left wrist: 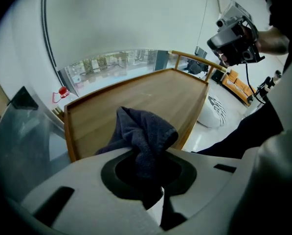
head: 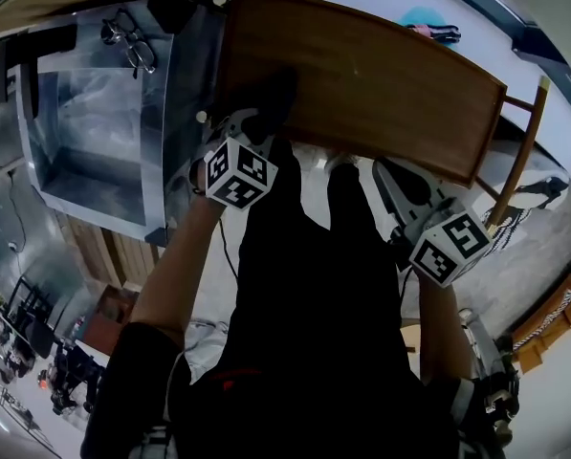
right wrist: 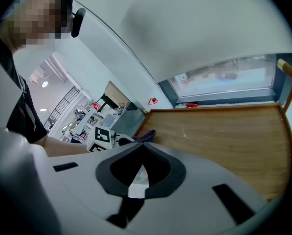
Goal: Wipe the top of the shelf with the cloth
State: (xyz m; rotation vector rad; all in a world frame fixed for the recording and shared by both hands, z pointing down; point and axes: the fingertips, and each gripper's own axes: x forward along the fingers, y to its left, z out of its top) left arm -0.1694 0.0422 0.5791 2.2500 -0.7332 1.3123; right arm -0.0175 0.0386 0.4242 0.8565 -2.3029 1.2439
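Gripping a bunched dark cloth (left wrist: 143,131), the left tongs (left wrist: 149,177) hold it at the near edge of the wooden shelf top (left wrist: 150,94), while the right tongs (right wrist: 138,177) hover closed and empty nearby.

light: bright, even daylight — edges: fisheye-bent, dark corners — focus: sharp

Black short-slv top (head: 295,333). L gripper (left wrist: 148,165), R gripper (right wrist: 138,173): pale grey shells, b&w square-marker cubes (head: 239,172).
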